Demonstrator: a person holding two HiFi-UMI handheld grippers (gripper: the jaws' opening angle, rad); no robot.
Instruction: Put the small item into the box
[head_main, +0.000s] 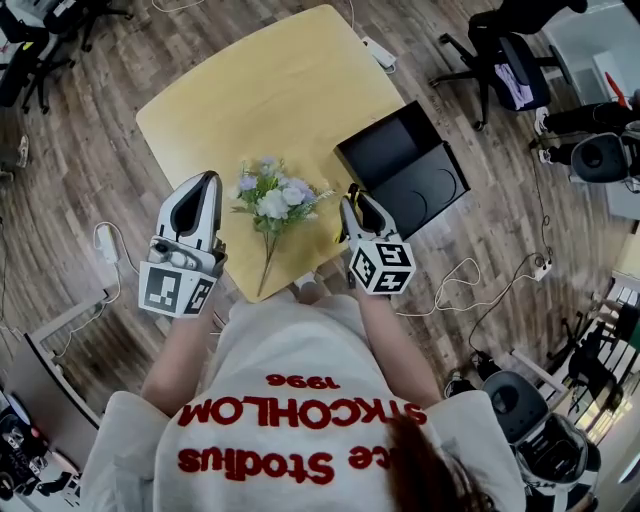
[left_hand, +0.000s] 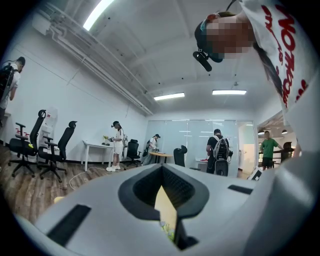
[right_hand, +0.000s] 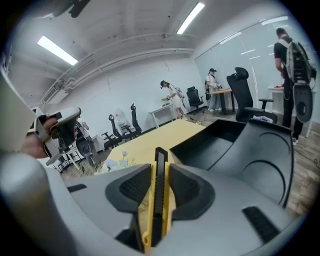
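The right gripper (head_main: 352, 203) clamped a yellow utility knife (right_hand: 159, 195), its length running along the jaws. The open black box (head_main: 392, 148) lay just ahead-right — nearer this hand. The left gripper (head_main: 207, 182) looked closed and empty.

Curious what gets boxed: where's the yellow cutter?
Head view, centre-right: the yellow cutter is clamped in the right claw, between the flowers and the black box.

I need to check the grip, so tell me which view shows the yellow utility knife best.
The right gripper view: the yellow utility knife stands on edge, clamped between the right gripper's jaws, seen along its length. In the head view that gripper hides nearly all of it; the left gripper view shows none of it.
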